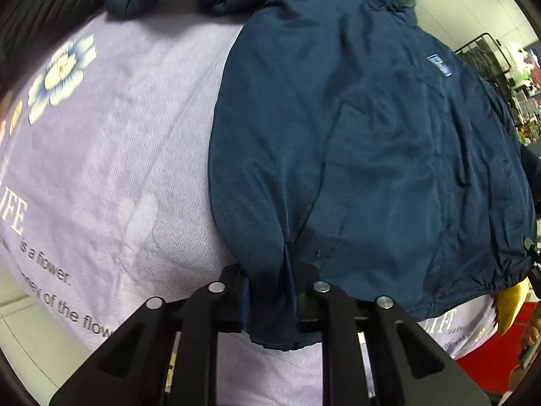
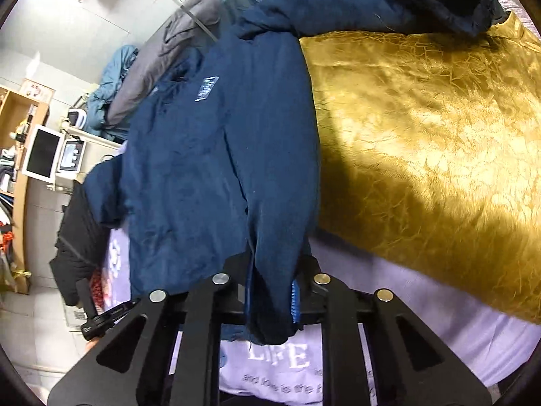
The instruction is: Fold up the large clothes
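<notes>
A navy blue jacket (image 1: 355,128) lies spread on a lilac printed sheet (image 1: 118,169), a small light-blue label on its chest. In the left wrist view my left gripper (image 1: 270,291) is shut on a bunched fold of the jacket's bottom hem, the cloth pinched between the black fingers. In the right wrist view the same jacket (image 2: 203,155) runs away from me, and my right gripper (image 2: 272,291) is shut on another part of its hem, with a blue pad showing beside the gathered cloth. The sleeves lie crumpled at the far end.
A golden crinkled cloth (image 2: 422,142) covers the bed to the right of the jacket. Grey and light-blue garments (image 2: 189,27) pile up at the far end. A black garment (image 2: 77,237) hangs off the left edge. Shelves and a monitor (image 2: 42,152) stand beyond.
</notes>
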Demonstrator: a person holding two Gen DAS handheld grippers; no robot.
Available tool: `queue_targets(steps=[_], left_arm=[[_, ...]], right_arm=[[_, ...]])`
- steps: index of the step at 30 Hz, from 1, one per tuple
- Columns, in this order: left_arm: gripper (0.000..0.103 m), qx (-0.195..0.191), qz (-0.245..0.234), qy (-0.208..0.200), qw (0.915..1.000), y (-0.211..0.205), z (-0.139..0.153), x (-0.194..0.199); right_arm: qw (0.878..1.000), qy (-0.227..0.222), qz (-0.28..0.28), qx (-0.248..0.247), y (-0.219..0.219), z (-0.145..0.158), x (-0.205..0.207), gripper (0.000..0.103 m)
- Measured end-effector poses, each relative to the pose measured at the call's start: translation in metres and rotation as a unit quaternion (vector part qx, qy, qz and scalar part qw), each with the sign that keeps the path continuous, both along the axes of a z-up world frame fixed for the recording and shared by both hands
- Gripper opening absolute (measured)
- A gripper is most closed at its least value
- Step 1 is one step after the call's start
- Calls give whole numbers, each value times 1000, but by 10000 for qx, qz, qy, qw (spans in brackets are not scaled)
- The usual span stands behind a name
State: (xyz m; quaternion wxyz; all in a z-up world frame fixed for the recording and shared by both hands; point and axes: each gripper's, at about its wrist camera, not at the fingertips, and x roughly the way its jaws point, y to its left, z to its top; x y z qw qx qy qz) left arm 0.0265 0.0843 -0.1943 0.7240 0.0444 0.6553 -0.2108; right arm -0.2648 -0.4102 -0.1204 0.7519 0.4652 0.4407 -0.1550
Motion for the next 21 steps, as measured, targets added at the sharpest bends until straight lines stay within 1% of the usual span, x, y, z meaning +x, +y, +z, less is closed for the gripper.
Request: queue_targets(steps=[3, 6, 8, 10, 12, 13, 14, 16, 18, 19, 20, 21], left_arm=[[13, -93, -160, -105, 9998, 3, 13, -3], [13, -149, -378, -270, 9988, 8, 35, -6], [13, -101, -501, -370, 9980, 18, 49, -8], [13, -11, -543, -364, 9979, 25, 54, -5], [13, 97, -585, -298, 9978, 31, 53, -5], [13, 191, -623, -260, 9975, 32, 50, -6], [13, 281, -651, -224, 9972, 24, 45, -2], [13, 426, -655, -114, 9969, 24, 32, -3], [15, 539, -577, -63, 9969, 21, 19, -2], [18, 657, -494, -71, 9966, 16, 11, 3], [22, 756, -426, -93, 9962, 12, 7, 4], [23, 797, -398, -102, 9960, 10, 6, 5]], right_arm=[[9998, -113, 172, 83, 14, 15, 0, 14], [9986, -143, 493, 128, 33, 29, 0, 13], [9970, -88, 748, 164, 48, 36, -7, 13], [9950, 65, 978, 189, 62, 37, -17, 13], [9935, 271, 1081, 227, 69, 31, -28, 13], [9931, 416, 1059, 294, 72, 23, -37, 13], [9929, 542, 990, 382, 73, 13, -45, 13], [9911, 834, 941, 433, 73, -6, -53, 13], [9909, 974, 817, 438, 68, -19, -55, 13], [9906, 1069, 678, 521, 63, -28, -55, 13], [9900, 1159, 621, 507, 61, -31, -53, 16], [9889, 1303, 583, 417, 60, -33, -50, 20]])
